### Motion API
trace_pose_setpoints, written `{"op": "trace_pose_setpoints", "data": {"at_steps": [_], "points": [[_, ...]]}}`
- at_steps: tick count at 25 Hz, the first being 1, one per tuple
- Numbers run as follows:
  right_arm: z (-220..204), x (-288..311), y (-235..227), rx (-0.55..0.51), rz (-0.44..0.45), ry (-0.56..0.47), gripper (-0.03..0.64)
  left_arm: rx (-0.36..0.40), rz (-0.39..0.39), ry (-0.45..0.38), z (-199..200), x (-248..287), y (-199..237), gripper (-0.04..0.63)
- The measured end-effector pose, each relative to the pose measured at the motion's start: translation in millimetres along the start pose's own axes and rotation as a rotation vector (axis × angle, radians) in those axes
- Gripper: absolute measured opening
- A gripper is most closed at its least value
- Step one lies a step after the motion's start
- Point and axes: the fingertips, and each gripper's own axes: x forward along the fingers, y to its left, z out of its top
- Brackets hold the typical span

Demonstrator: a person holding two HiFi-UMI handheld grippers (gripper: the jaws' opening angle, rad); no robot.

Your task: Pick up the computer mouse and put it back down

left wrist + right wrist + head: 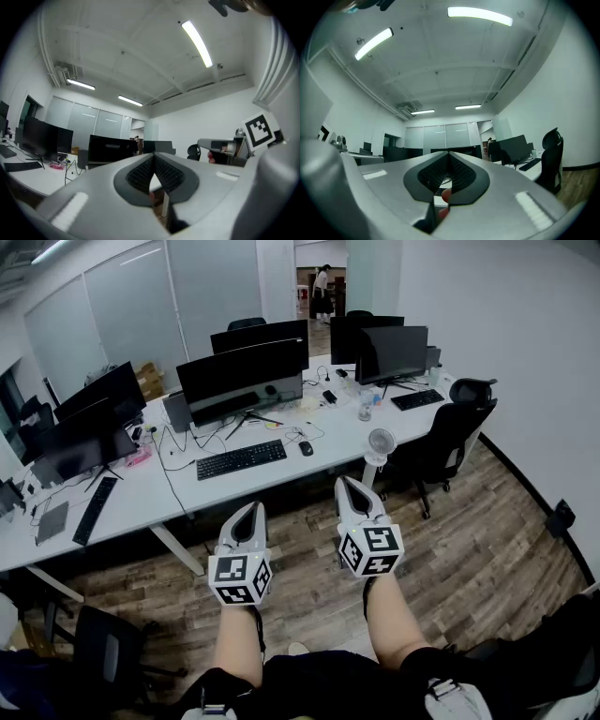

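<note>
Approach stage: left gripper (253,508) and right gripper (346,483) hang clenched, empty, well apart from the desk (339,439). Next: open 1 over the probable mouse (306,448).

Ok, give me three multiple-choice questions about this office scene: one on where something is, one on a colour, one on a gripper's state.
1. In the head view, where is the mouse relative to the black keyboard?
A) to its left
B) to its right
C) on top of it

2. The small fan is:
A) red
B) white
C) black

3. The right gripper is:
A) wide open
B) shut on the mouse
C) shut and empty

Answers:
1 B, it sits just off the keyboard's right end.
2 B, its housing is white.
3 C, its jaws meet with nothing between them.
</note>
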Motion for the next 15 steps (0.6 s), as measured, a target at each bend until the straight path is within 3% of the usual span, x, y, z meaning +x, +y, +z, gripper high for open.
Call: {"op": "trace_pose_setpoints", "data": {"at_steps": [15], "points": [[-22.4, 45.5, 14.5, -0.011, -0.004, -0.011, -0.005, -0.014, -0.003, -0.032, -2.1, 33.0, 48.1, 0.052]]}}
